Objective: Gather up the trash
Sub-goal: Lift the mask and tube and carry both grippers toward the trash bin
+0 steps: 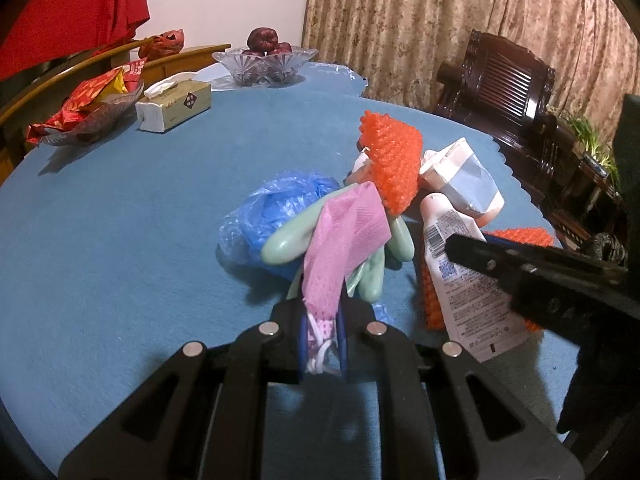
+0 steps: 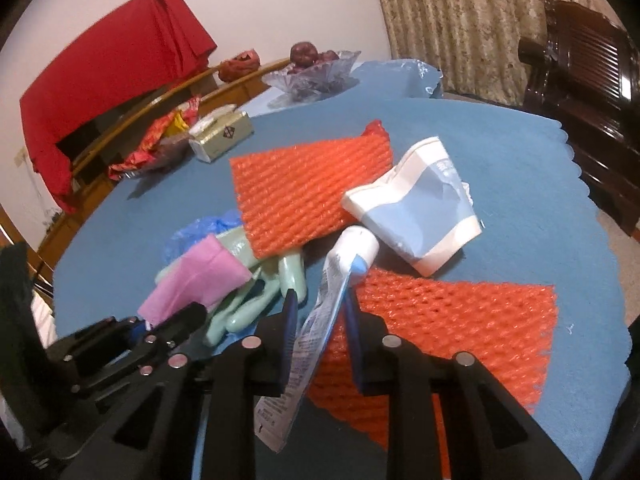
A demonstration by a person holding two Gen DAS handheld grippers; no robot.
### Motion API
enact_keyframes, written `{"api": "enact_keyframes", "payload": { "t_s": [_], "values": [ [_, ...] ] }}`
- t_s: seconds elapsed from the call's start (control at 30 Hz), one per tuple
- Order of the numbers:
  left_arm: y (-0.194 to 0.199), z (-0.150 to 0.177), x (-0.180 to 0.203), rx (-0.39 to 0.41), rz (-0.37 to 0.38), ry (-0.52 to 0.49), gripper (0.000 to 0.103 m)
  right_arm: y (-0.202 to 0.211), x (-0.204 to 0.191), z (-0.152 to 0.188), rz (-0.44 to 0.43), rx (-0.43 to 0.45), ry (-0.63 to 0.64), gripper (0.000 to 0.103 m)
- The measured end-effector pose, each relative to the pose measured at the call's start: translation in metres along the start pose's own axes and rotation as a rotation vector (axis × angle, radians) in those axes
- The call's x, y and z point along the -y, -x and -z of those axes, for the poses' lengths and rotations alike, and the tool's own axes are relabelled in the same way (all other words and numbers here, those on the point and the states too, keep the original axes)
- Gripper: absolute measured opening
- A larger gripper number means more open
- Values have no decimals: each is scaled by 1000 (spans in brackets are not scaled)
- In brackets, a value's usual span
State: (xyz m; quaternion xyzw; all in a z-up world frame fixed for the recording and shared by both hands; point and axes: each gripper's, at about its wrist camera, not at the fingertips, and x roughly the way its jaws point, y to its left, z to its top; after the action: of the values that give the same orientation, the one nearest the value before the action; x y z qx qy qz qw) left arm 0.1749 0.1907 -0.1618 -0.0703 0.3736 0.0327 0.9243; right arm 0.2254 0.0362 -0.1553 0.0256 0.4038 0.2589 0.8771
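A pile of trash lies on the blue tablecloth. My left gripper is shut on a pink foam net, which lies over a green rubber glove and a blue plastic bag. My right gripper is shut on a white toothpaste tube; the tube also shows in the left wrist view. Two orange foam nets and a crushed paper cup lie beside it. The left gripper shows at the lower left of the right wrist view.
At the far side stand a tissue box, a dish of red snack wrappers and a glass fruit bowl. Wooden chair backs ring the left edge. A dark wooden armchair stands at the right, before curtains.
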Motion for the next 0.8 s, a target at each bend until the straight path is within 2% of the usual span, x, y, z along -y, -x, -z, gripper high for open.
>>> {"api": "enact_keyframes", "payload": {
  "t_s": [0.07,0.1,0.13,0.33,0.53,0.8],
  "values": [
    [0,0,0,-1,1,0,11,-5,-2,1,23,-15,11,23],
    [0,0,0,-1,0,-1,11,-6,-3,2,30,-19,17,20],
    [0,0,0,-2,0,-3,11,-7,-4,2,28,-26,25,12],
    [4,-1,5,4,9,-13,11,4,-3,-1,-1,-11,19,2],
    [18,-5,16,27,33,-24,11,30,0,-6,-26,24,-5,2],
    [40,-7,40,53,60,-48,11,74,19,-1,-6,75,-41,2]
  ]
}}
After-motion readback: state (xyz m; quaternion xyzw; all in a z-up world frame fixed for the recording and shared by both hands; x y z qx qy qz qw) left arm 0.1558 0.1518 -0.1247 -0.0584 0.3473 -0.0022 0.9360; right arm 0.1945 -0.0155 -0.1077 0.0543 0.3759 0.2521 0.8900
